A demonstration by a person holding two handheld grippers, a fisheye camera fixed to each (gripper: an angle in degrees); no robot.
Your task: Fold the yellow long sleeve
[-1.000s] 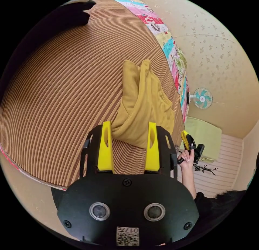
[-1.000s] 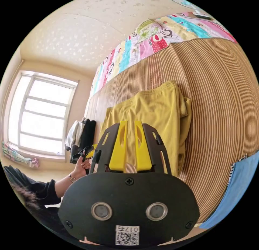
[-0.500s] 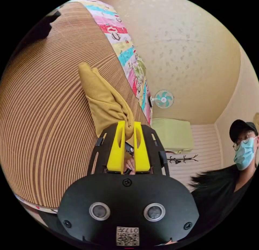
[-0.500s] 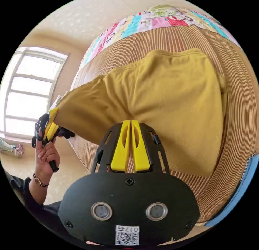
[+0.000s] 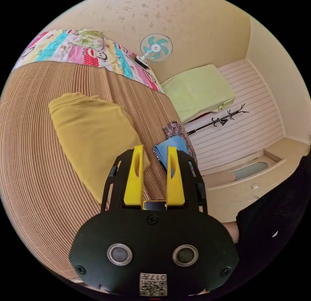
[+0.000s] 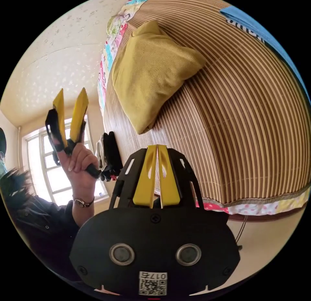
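The yellow long sleeve (image 5: pixel 90 132) lies folded into a compact bundle on the striped mat (image 5: pixel 29 171) that covers the bed. My left gripper (image 5: pixel 155 148) hovers off its near corner, jaws open with nothing between them. In the right gripper view the same folded garment (image 6: pixel 152 70) rests further up the mat (image 6: pixel 246 126). My right gripper (image 6: pixel 157 147) is shut and empty, held back near the mat's edge, apart from the garment. A hand raises the left gripper (image 6: pixel 72 91) open, off to the side of the bed.
A blue cloth (image 5: pixel 171 147) lies at the mat's edge beside the garment, also seen as a blue cloth (image 6: pixel 259 25) further up. Dark clothes (image 6: pixel 108 155) are piled at the mat's far end. A patchwork quilt (image 5: pixel 81 49), a fan (image 5: pixel 156 48) and a window (image 6: pixel 39 164) lie beyond.
Both grippers have left the garment and drawn back from it. The left jaws went from shut on the cloth to open. The garment now lies folded flat on the mat.
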